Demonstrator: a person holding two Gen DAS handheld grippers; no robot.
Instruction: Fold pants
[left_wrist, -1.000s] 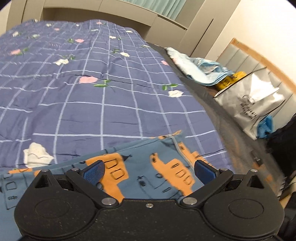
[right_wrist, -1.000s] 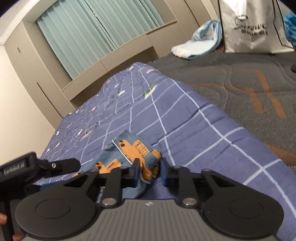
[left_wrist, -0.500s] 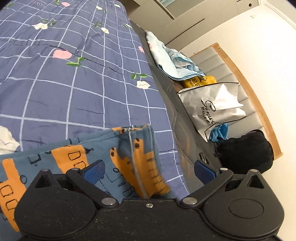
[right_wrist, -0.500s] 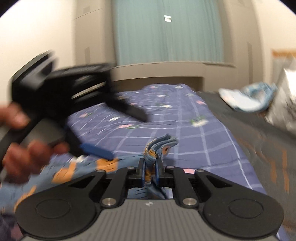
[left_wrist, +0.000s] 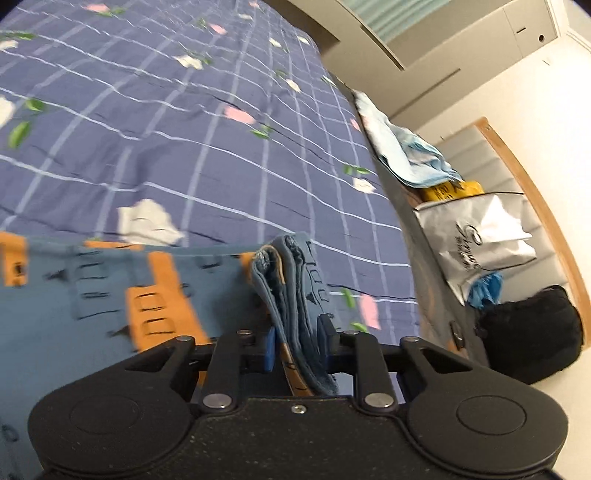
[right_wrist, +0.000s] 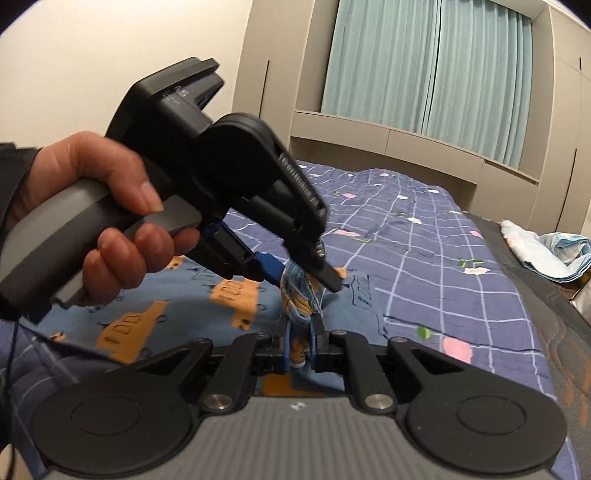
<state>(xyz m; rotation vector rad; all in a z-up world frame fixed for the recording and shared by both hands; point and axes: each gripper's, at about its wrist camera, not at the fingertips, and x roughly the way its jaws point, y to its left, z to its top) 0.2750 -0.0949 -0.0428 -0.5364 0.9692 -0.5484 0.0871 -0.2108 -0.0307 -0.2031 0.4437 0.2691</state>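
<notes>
Now the pants (left_wrist: 110, 306) could be slipping out if one claw is tugging too hard, because both claws are biting the same thick bunch of cloth. Then the fold could be coming out crooked. The left gripper (left_wrist: 295, 343) is squeezing nearly closed on the bunched edge of the pants. The right gripper (right_wrist: 299, 349) is squeezing closed on that same bunch, just below the left one. The rest of the pants are lying spread out on the blue checked blanket (left_wrist: 184, 129) on the bed

Left gripper (left_wrist: 297, 345) jaws clamped; right gripper (right_wrist: 298, 345) jaws clamped; grippers close together.
</notes>
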